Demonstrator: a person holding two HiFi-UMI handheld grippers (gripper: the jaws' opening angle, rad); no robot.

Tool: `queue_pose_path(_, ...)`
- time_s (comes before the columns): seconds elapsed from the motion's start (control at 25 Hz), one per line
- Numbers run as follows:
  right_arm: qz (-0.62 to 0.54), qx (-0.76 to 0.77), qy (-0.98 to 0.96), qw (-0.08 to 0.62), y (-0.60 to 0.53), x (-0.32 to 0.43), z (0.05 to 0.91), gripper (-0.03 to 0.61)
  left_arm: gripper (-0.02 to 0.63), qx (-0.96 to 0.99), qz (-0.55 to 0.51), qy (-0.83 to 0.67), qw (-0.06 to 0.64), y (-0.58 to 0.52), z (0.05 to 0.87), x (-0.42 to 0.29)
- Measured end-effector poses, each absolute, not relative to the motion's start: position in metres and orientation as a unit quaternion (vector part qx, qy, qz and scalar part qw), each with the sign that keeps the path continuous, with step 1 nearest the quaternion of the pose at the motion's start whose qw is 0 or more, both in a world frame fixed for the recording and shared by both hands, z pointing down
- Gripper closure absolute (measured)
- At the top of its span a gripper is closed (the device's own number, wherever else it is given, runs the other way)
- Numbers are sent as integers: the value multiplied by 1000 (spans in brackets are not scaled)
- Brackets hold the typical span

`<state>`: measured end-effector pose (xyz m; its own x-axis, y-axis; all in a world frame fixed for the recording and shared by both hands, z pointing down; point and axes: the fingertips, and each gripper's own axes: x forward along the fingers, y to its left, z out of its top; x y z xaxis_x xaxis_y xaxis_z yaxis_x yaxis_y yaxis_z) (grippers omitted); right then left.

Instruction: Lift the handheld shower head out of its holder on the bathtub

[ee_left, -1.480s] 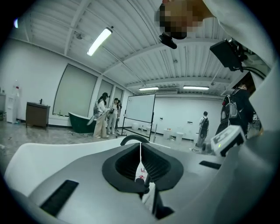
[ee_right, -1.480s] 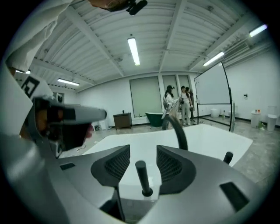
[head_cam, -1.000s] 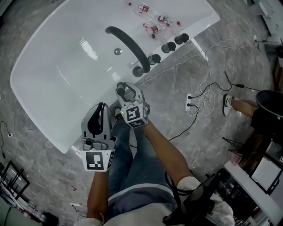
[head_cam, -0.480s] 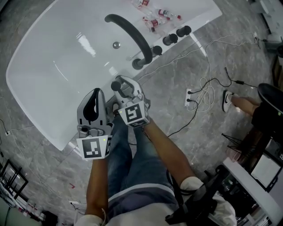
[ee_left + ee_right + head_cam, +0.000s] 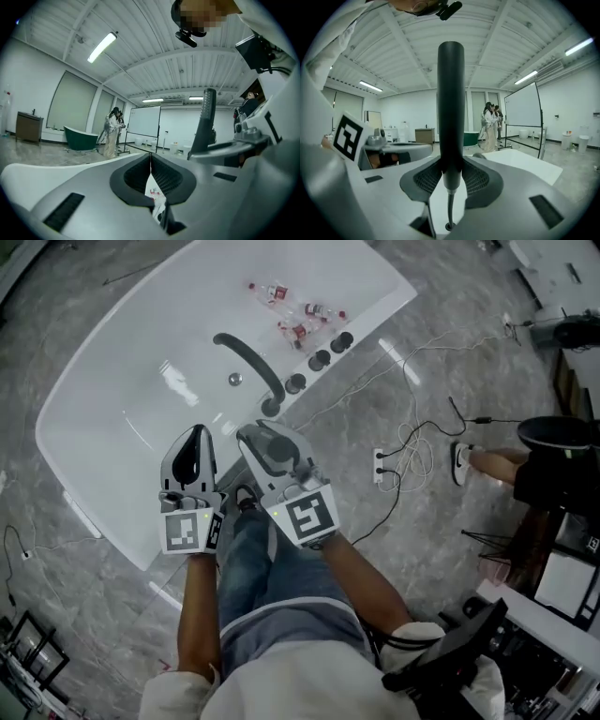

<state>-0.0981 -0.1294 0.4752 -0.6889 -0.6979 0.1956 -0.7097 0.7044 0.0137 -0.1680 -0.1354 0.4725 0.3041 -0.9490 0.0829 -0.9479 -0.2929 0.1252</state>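
Evidently my right gripper (image 5: 451, 177) has its jaws clamped on the slim dark handheld shower head (image 5: 451, 103), which is out of its holder on the white bathtub (image 5: 112, 456), so the lift looks done, while my left gripper (image 5: 151, 174) has its jaws closed on nothing.

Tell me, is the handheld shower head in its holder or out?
Out. The right hand-held gripper is shut on the shower head, held upright, with only its hose running down to the tub.

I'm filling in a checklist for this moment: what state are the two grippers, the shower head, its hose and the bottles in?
left gripper: fingers shut, empty.
right gripper: shut on the shower head.
shower head: upright, lifted clear of the bathtub.
hose: hanging down into its hole in the bathtub's rim.
bottles: lying on their sides at the bathtub's far end.
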Motion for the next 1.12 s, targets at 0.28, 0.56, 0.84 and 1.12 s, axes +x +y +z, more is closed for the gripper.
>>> queue_pose_path(0.28, 59, 406, -912, 29, -52, -69, 230, 440, 595, 851, -43, -522, 52, -79, 256, -131)
queue_pose_path(0.56, 50, 403, -914, -6, 10, -57, 115, 440, 595, 859, -88, -504, 25, -26, 136, -115)
queue_pose_path(0.84, 70, 393, -917, -17, 29, -48, 101, 440, 595, 858, -65, -509, 21, -11, 115, -115)
queue_pose_path(1.12, 72, 385, -920, -7, 14, -57, 98, 440, 595, 857, -64, -510, 30, -22, 113, -121)
